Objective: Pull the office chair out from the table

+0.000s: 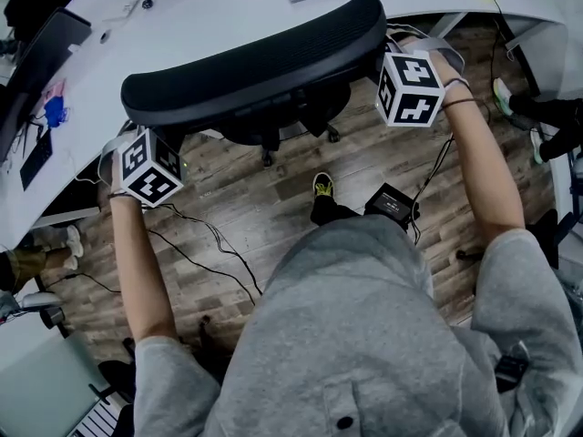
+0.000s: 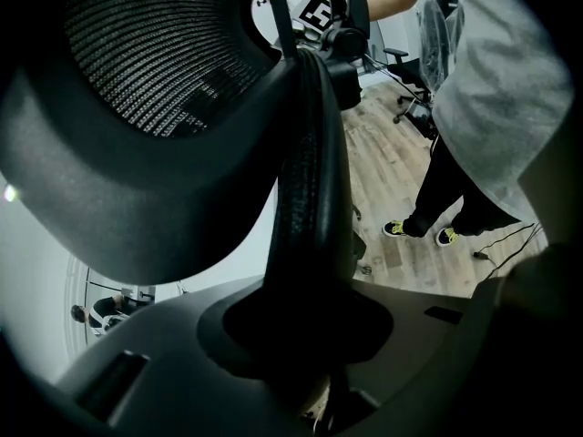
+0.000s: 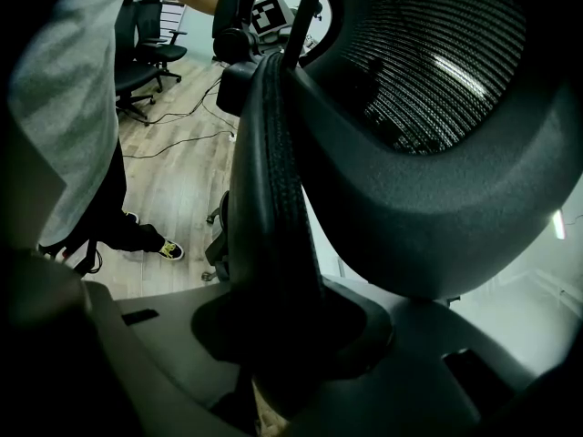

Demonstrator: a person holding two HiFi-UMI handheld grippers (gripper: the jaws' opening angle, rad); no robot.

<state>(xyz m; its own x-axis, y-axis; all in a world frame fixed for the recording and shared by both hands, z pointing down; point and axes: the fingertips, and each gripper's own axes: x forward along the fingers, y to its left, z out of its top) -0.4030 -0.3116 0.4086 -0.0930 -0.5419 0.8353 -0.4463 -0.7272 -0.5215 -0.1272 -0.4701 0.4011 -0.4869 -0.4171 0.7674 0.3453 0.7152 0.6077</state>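
Item: my left claw and right claw, each pinching a side edge of the office chair backrest; chair just beside the tabletop, seemingly part drawn out, more pulling left.

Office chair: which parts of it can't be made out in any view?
- Seat: head view, hidden beneath the backrest of the office chair; both gripper views, blocked by the backrest's rim close up.
- Wheel base: head view, only casters show below the backrest; rest covered.
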